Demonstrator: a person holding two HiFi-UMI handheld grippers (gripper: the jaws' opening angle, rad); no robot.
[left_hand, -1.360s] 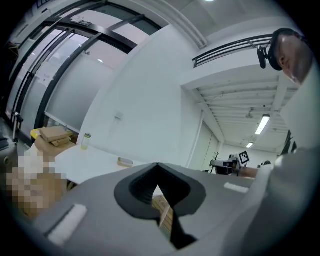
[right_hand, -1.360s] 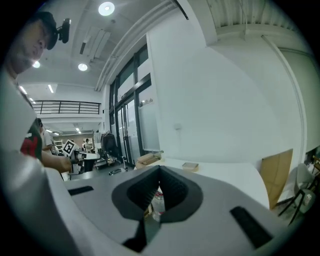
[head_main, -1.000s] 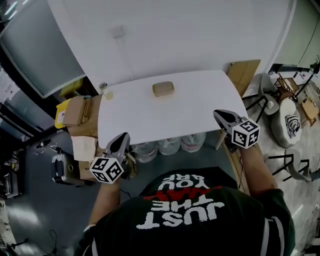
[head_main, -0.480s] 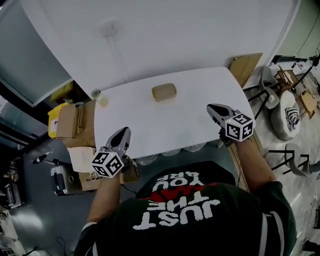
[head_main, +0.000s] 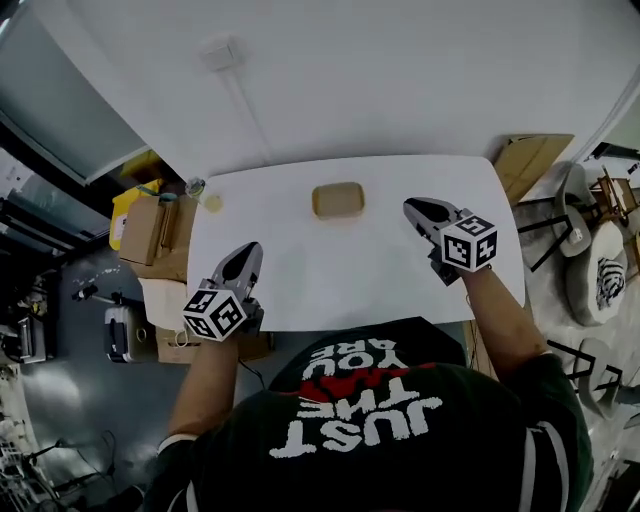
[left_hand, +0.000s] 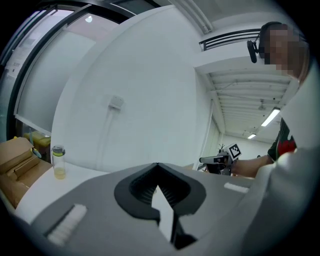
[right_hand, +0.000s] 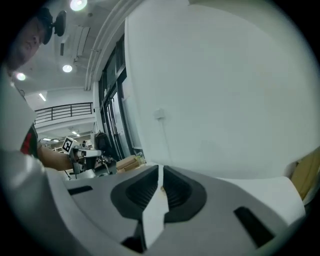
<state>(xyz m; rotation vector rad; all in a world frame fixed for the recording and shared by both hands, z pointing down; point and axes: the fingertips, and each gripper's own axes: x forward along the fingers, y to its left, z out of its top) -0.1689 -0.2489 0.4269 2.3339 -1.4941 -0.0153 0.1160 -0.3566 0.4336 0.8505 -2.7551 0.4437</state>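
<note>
Several cardboard boxes (head_main: 148, 228) crowd the floor by the left end of the white table (head_main: 300, 290), and a small bottle (head_main: 196, 187) stands on its far-left corner. I see the tan box (head_main: 338, 200) lying mid-table. My right gripper (head_main: 413, 208) hovers near it and my left gripper (head_main: 247, 252) over the near edge, both level, jaws pressed together on nothing.

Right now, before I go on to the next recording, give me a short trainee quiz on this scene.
1. Which thing lies toward the far side of the white table? A) a tan block B) a red mug C) a pair of scissors
2. True or false: the jaws of the right gripper are clamped on the tan block.
3. Fill in: the small bottle of yellowish liquid stands near the table's far ____ corner.
Key: 1 A; 2 false, the gripper is apart from the block; 3 left.
</note>
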